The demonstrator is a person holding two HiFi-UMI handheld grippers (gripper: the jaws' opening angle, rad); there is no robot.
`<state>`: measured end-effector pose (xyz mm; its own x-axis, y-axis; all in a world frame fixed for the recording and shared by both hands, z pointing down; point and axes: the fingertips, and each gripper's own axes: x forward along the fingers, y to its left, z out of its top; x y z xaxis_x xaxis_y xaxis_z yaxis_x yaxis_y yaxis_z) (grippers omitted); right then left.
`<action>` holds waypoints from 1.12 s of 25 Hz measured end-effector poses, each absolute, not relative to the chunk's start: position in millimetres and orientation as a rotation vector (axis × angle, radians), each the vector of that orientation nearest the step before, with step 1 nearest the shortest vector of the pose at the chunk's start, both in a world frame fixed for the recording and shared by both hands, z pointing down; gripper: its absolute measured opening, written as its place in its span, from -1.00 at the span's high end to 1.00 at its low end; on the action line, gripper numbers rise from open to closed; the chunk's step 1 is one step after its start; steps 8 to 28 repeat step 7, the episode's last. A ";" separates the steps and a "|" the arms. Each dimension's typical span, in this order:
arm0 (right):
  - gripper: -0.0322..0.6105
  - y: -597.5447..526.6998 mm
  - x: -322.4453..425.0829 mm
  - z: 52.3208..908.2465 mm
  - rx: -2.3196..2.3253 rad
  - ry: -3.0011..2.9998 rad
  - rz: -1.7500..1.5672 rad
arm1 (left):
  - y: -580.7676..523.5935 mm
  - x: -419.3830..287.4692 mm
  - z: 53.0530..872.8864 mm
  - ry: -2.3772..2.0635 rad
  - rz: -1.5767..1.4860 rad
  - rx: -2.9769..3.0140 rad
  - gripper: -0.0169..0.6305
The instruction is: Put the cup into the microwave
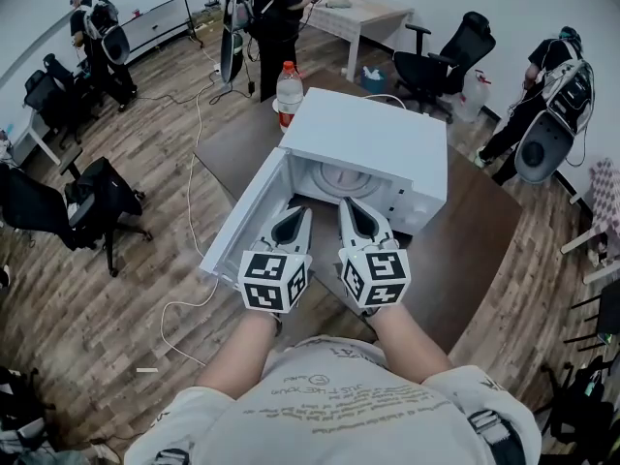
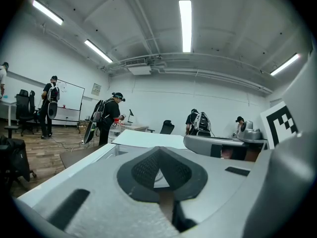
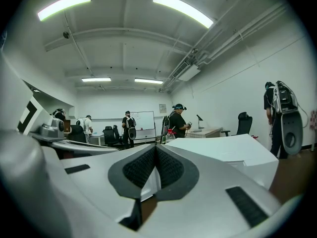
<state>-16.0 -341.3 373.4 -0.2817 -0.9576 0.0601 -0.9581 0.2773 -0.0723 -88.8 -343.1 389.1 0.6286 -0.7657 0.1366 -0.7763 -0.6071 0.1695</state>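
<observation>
Microwave (image 1: 373,139) is parked on a dark brown table (image 1: 484,250), white box, door (image 1: 237,223) swung wide open toward the left of the head view. Both tongs are held side by side right at the opening, pointed into the cavity and roughly level.

Left gripper (image 1: 302,211): jaws are closed tip to tip, and nothing is pinched between the dark pads. That is confirmed in the left gripper view (image 2: 158,150), where the pads meet at the front with only a small gap behind them. Right gripper (image 1: 347,205): same deal, fully closed and empty, as seen in its own view (image 3: 155,148). The two marker cubes are almost touching each other, just in front of the person's forearms.

As for the cup, it's not gripped by either tool. A pale round shape (image 1: 339,179) can be made out inside the cavity, just past the jaw tips, but whether that's the cup or just the turntable can't be told from this angle.

Other stuff: a clear bottle (image 1: 289,90) with a red cap and red label is stood on the table behind the microwave's far left corner. A white cable (image 1: 192,192) is trailed across the wood floor on the left. Black office chairs and a few people wearing gear are scattered around the room's edges, well apart from the table.
</observation>
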 end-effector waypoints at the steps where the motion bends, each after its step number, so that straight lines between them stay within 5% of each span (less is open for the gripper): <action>1: 0.86 -341.2 -15.2 374.2 1.882 -2.504 0.150 | -342.6 -88.5 389.3 -1.267 0.075 2.639 0.91; 28: 0.86 -337.2 -12.8 377.0 1.884 -2.509 0.170 | -339.1 -88.0 390.0 -1.271 0.076 2.643 0.91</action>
